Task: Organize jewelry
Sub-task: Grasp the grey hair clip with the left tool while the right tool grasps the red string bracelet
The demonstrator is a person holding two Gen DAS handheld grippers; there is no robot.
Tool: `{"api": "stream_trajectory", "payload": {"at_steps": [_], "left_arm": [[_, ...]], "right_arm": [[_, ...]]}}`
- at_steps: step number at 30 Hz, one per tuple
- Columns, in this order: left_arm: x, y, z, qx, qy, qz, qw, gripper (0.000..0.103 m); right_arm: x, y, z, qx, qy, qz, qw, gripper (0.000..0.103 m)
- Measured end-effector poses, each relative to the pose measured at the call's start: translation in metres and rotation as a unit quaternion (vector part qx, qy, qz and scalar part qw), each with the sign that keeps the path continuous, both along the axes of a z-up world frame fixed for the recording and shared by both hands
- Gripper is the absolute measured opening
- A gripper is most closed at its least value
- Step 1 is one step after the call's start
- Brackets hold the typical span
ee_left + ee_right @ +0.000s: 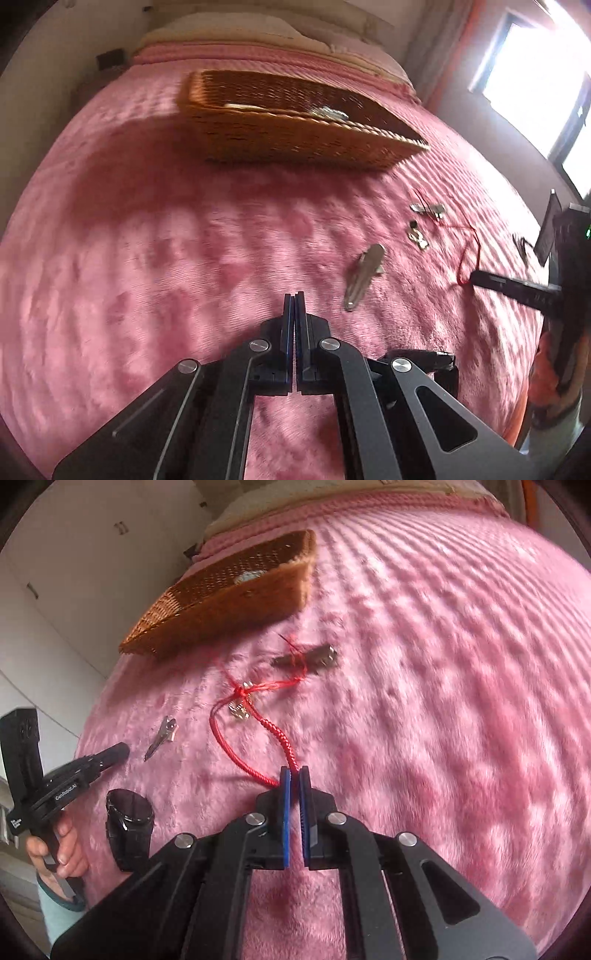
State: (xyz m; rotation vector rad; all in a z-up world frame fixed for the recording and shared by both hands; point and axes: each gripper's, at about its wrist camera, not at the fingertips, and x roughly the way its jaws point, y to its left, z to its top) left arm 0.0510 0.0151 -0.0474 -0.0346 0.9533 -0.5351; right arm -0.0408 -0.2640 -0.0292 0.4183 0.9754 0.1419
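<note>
My right gripper (294,771) is shut on a red braided cord bracelet (284,738) with a small metal charm (240,710), which trails across the pink blanket. My left gripper (294,297) is shut and empty above the blanket, left of a silver hair clip (364,275). The same clip shows in the right wrist view (162,736). A second clip (306,659) lies under the cord's thin end. Small metal pieces (417,236) lie near the red cord (469,254). A wicker basket (295,136) holding a few pieces stands farther back.
A black watch (129,823) lies on the blanket by my left gripper (110,757). The pink blanket (147,240) covers the whole bed. Pillows (258,26) lie at the head. A bright window (535,74) is at right.
</note>
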Motion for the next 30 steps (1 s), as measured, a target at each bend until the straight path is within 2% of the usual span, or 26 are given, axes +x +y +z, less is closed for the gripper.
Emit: {"api": "stream_trajectory", "payload": {"at_steps": [2, 4, 5, 6, 7, 9, 11, 14, 15, 16, 17, 18, 20, 22, 27, 29, 30], "left_arm": [[0.001, 0.006, 0.004, -0.026, 0.002, -0.010, 0.9996, 0.000], [0.004, 0.001, 0.009, -0.039, 0.002, -0.036, 0.9986, 0.014], [0.006, -0.006, 0.010, -0.038, 0.000, -0.053, 0.9979, 0.030], [0.007, -0.013, 0.011, -0.033, -0.004, -0.067, 0.9972, 0.040], [0.008, -0.022, 0.012, -0.022, -0.011, -0.082, 0.9963, 0.042], [0.010, -0.037, 0.010, -0.004, -0.010, -0.114, 0.9934, 0.042], [0.013, -0.055, 0.005, 0.023, -0.010, -0.142, 0.9895, 0.042], [0.018, -0.074, -0.003, 0.066, -0.022, -0.146, 0.9868, 0.040], [0.020, -0.077, -0.002, 0.071, -0.029, -0.143, 0.9867, 0.034], [0.020, -0.077, -0.002, 0.070, -0.031, -0.142, 0.9869, 0.030], [0.021, -0.078, -0.002, 0.070, -0.031, -0.139, 0.9873, 0.019], [0.022, -0.076, -0.002, 0.070, -0.032, -0.133, 0.9881, 0.015], [0.022, -0.072, -0.003, 0.057, -0.031, -0.125, 0.9901, 0.015], [0.025, -0.063, -0.003, 0.046, -0.031, -0.104, 0.9931, 0.015], [0.030, -0.049, -0.003, 0.020, -0.025, -0.074, 0.9967, 0.015], [0.029, -0.044, -0.002, 0.011, -0.025, -0.070, 0.9971, 0.015], [0.027, -0.043, -0.002, 0.010, -0.027, -0.069, 0.9972, 0.015]], "right_arm": [[-0.004, -0.003, 0.001, -0.002, -0.001, -0.009, 1.000, 0.004], [-0.005, -0.006, 0.001, -0.002, -0.003, -0.008, 1.000, 0.004], [-0.004, -0.006, 0.001, -0.002, -0.004, -0.006, 1.000, 0.004], [-0.004, -0.005, 0.002, -0.006, -0.007, 0.000, 1.000, 0.004], [-0.004, -0.004, 0.002, -0.011, -0.009, 0.004, 1.000, 0.004], [-0.003, 0.000, 0.004, -0.023, -0.012, 0.013, 1.000, 0.005], [-0.005, 0.000, 0.007, -0.025, -0.023, 0.021, 0.999, 0.012], [-0.005, 0.001, 0.012, -0.048, -0.037, 0.019, 0.998, 0.014], [-0.005, 0.000, 0.013, -0.057, -0.039, 0.016, 0.997, 0.015], [-0.003, 0.000, 0.015, -0.067, -0.044, 0.014, 0.997, 0.015], [-0.002, -0.001, 0.016, -0.069, -0.048, 0.015, 0.996, 0.015], [0.001, -0.001, 0.016, -0.069, -0.049, 0.017, 0.996, 0.017], [0.008, 0.001, 0.017, -0.075, -0.050, 0.020, 0.996, 0.034], [0.017, 0.008, 0.016, -0.092, -0.054, 0.026, 0.994, 0.041], [0.033, 0.028, 0.007, -0.142, -0.048, 0.038, 0.988, 0.040], [0.036, 0.032, 0.002, -0.166, -0.039, 0.031, 0.985, 0.026], [0.037, 0.032, 0.000, -0.167, -0.038, 0.031, 0.985, 0.023]]}}
